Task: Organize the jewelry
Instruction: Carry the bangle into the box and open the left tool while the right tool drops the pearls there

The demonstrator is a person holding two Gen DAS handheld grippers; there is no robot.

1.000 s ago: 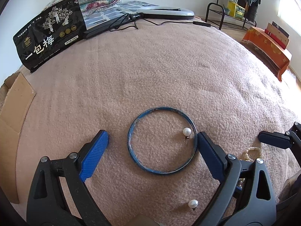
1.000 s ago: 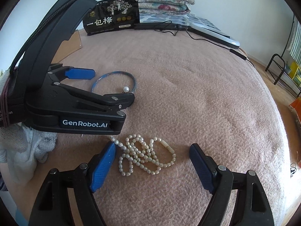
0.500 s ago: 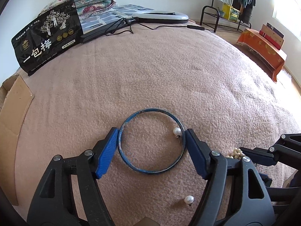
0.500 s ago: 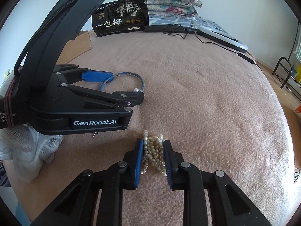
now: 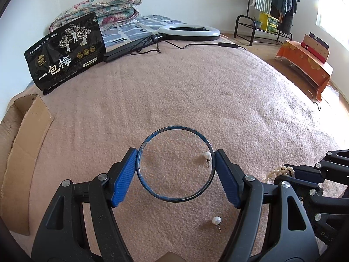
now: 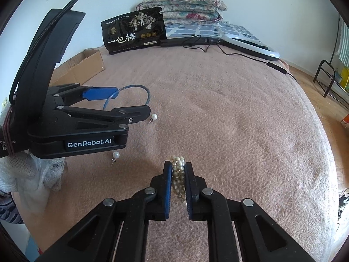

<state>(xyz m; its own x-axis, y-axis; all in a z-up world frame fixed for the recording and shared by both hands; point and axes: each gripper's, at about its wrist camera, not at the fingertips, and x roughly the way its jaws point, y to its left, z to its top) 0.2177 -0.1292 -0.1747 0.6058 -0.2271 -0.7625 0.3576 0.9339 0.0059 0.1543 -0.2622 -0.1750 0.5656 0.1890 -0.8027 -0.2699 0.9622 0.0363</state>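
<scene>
A blue bangle (image 5: 175, 163) is clamped across its width between the blue pads of my left gripper (image 5: 175, 166) and is held above the pink blanket; it also shows in the right wrist view (image 6: 130, 93). My right gripper (image 6: 177, 183) is shut on a bunched pearl necklace (image 6: 178, 174), whose beads also show in the left wrist view (image 5: 280, 171). Two pearl stud earrings lie loose on the blanket, one (image 5: 207, 155) seen through the bangle and one (image 5: 216, 220) nearer me; they also show in the right wrist view, the first earring (image 6: 154, 116) and the second (image 6: 115, 154).
A black snack bag (image 5: 65, 52) stands at the far edge of the blanket (image 5: 196, 91), beside folded quilts (image 5: 102, 8) and a ring light with cable (image 5: 189, 30). A cardboard box (image 5: 24, 135) lies at the left. A clothes rack (image 5: 270, 4) stands beyond.
My left gripper closed from wide open onto the bangle and raised it. My right gripper closed on the spread pearl necklace, bunching it between the pads.
</scene>
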